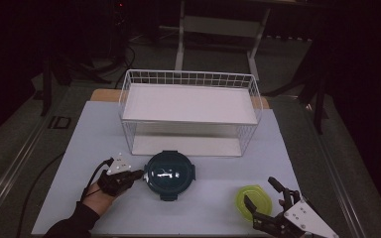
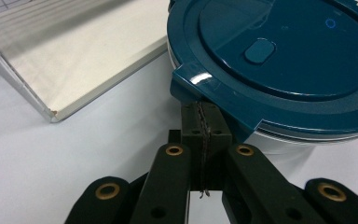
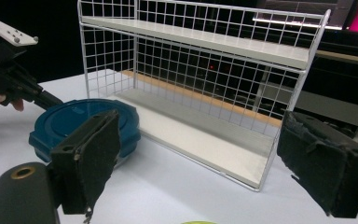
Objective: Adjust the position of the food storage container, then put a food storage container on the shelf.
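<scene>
Left gripper [image 1: 138, 174]: jaws pressed fully together, nothing between them; tips meet under a latch tab at the rim of the blue container [image 1: 170, 174].
Right gripper [image 1: 262, 194]: jaws spread wide, empty, at the near right of the table, above the green lid [image 1: 253, 199].
Blue container: round, dark teal glossy plastic lid with latch tabs and an oval vent button, pale base beneath; sits centre-front on the white table [image 1: 203, 203], just before the rack.
Wire rack [image 1: 189, 111]: white grid, two flat shelves, both bare, behind the container.
Green lid: round, yellow-green, flat on the table.
</scene>
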### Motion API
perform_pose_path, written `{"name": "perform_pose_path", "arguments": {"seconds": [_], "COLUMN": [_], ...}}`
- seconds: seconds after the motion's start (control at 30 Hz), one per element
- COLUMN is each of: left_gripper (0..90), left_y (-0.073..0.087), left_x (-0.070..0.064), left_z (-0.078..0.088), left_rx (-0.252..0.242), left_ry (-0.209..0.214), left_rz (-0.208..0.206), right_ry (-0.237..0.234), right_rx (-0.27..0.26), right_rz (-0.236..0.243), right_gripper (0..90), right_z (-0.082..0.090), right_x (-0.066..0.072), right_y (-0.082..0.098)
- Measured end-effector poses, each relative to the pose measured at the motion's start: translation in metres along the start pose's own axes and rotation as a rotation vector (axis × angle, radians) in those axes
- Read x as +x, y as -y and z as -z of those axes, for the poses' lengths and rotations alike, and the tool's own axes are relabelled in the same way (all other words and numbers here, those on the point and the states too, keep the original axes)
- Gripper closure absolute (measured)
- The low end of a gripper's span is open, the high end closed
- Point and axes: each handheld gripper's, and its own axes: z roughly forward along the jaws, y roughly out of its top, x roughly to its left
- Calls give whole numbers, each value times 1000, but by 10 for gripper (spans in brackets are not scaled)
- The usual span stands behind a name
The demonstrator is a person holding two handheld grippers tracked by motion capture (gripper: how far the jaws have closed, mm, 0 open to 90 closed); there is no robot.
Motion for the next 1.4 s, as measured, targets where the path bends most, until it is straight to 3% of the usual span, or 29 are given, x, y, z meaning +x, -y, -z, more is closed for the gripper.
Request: {"name": "perform_pose_path", "arguments": {"seconds": [0.33, 0.47, 0.6, 0.73, 0.77, 0.87, 0.9, 0.97, 1.0, 1.03, 1.1, 1.2, 1.27, 1.4], "left_gripper": [886, 879, 813, 677, 605, 538, 371, 204, 105, 68, 10, 2, 2, 3], "left_y": [1, 4, 4, 4, 5, 5, 4, 3, 2, 2, 2, 1, -1, -8], "left_x": [0, 0, 2, 3, 3, 1, 1, -3, -5, -8, -12, -17, -19, -20], "left_z": [-1, -1, 8, 20, 24, 35, 38, 42, 45, 47, 52, 60, 64, 69], "left_rx": [-7, -15, -28, -67, -82, -122, -126, -126, -117, -122, -145, -172, -188, -204], "left_ry": [-5, -8, -5, -7, 4, 37, 55, 98, 100, 98, 106, 96, 96, 103], "left_rz": [-12, 3, 9, 28, 37, 61, 64, 58, 48, 35, 37, 23, 16, 16], "right_ry": [-15, -31, -61, -33, -21, -15, -6, -9, -7, -9, -16, -45, -32, -27], "right_rx": [-5, 2, 17, 41, 49, 54, 44, 29, 25, 32, 48, 75, 87, 96], "right_rz": [-15, -39, -47, -8, -4, 0, -4, 5, 21, 23, 23, 28, 43, 38], "right_gripper": [141, 172, 206, 207, 207, 205, 190, 190, 193, 193, 208, 226, 226, 153], "right_z": [0, 1, 3, 0, -1, -2, -1, 0, -1, -2, -3, -6, -7, -10], "right_x": [-1, -2, -1, 4, 5, 4, 4, 3, 3, 3, 4, 7, 9, 11], "right_y": [0, 0, -2, 0, 0, 0, 0, -1, -1, -1, 0, 0, -1, -5]}}
